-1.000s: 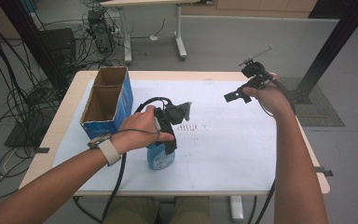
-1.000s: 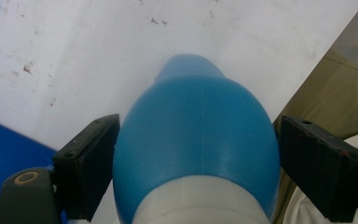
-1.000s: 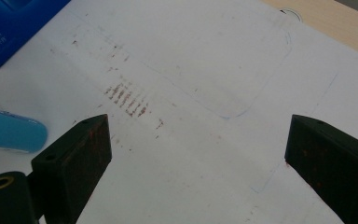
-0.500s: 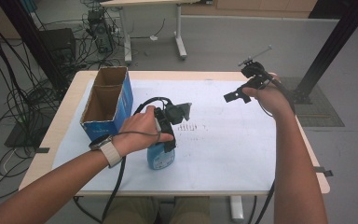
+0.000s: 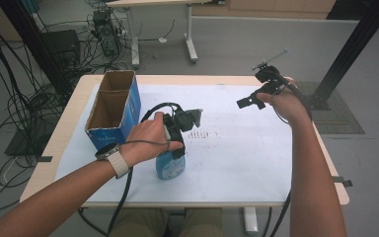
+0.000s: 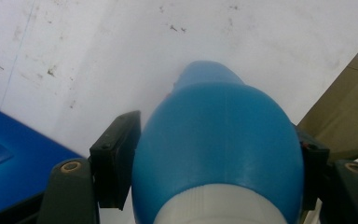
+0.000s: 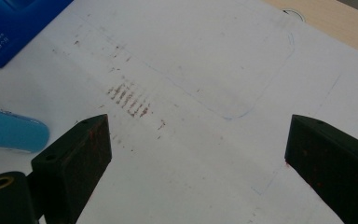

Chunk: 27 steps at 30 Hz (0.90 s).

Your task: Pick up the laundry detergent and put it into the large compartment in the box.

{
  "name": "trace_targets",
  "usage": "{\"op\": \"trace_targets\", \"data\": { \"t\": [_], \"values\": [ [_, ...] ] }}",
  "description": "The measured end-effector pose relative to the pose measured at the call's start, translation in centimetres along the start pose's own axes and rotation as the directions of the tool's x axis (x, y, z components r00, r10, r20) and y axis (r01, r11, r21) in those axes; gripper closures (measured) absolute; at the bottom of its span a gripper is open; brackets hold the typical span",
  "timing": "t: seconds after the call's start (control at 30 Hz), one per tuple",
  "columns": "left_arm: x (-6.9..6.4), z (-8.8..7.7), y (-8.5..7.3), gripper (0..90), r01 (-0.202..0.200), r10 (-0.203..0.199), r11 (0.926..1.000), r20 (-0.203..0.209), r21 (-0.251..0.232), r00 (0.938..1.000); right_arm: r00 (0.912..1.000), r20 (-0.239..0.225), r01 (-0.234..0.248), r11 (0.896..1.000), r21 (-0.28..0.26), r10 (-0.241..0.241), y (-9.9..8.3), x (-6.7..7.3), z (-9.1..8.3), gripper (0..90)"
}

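Jaws on my left gripper (image 5: 173,140) just closed in, pads flanking the blue bottle (image 6: 219,144) at the table's 6 o'clock (grip looked seated, lift next). Right gripper (image 5: 250,101) hung wide open, empty, at 2 o'clock.

Probably a lab or workshop, bare concrete floor (image 5: 256,44), tangled cables (image 5: 10,89), black equipment rack (image 5: 34,39), plain worktable (image 5: 79,94)
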<state>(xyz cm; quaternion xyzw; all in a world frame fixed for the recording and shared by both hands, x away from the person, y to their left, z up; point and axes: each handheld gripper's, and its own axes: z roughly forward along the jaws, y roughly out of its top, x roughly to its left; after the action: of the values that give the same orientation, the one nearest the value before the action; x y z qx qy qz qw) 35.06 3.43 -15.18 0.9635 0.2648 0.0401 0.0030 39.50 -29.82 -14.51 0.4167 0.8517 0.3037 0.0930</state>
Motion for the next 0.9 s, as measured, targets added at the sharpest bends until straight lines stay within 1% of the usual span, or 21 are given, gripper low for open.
{"op": "trace_targets", "data": {
  "t": [0.1, 0.57, 0.9],
  "values": [
    [0.15, -0.01, 0.11, 36.7, 0.001, -0.001, 1.0000, 0.013, 0.004, 0.9999, 1.0000, -0.001, 0.001, 1.000, -0.001, -0.001, 0.01, 0.04, -0.02, 6.9],
    [0.13, -0.01, 0.22, 37.8, 0.007, -0.008, 0.9999, 0.016, 0.010, 0.9998, 1.0000, 0.006, 0.001, 1.000, 0.002, -0.001, 0.10, 0.46, -0.08, 6.9],
    [-0.25, -0.04, 0.27, 38.2, 0.007, -0.007, 0.9999, 0.009, 0.010, 0.9999, 1.0000, 0.008, 0.001, 1.000, 0.000, -0.001, 0.47, 0.80, -0.13, 6.9]
  ]
}}
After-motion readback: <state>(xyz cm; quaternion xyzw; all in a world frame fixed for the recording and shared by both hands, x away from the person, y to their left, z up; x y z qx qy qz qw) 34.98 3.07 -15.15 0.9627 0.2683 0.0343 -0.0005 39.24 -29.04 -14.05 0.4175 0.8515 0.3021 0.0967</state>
